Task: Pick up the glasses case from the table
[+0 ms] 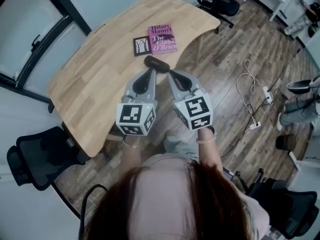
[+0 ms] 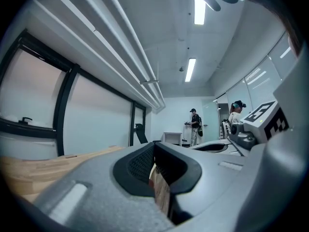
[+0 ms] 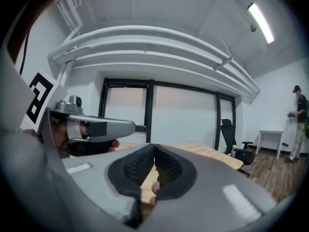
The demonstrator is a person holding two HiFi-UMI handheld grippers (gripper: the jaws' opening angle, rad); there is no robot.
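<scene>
Case (image 1: pixel 156 63) is lying near the table (image 1: pixel 90 84) edge, just beyond both tips at 12 o'clock, long axis running roughly 10-to-4. Left tongs (image 1: pixel 150 72) and right tongs (image 1: pixel 171 74) are sitting closed, empty, about equally near.

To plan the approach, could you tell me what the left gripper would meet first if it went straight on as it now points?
Most likely the black glasses case: the left gripper points at it from close by. Height is unclear in the head view, so it may pass just above.
</scene>
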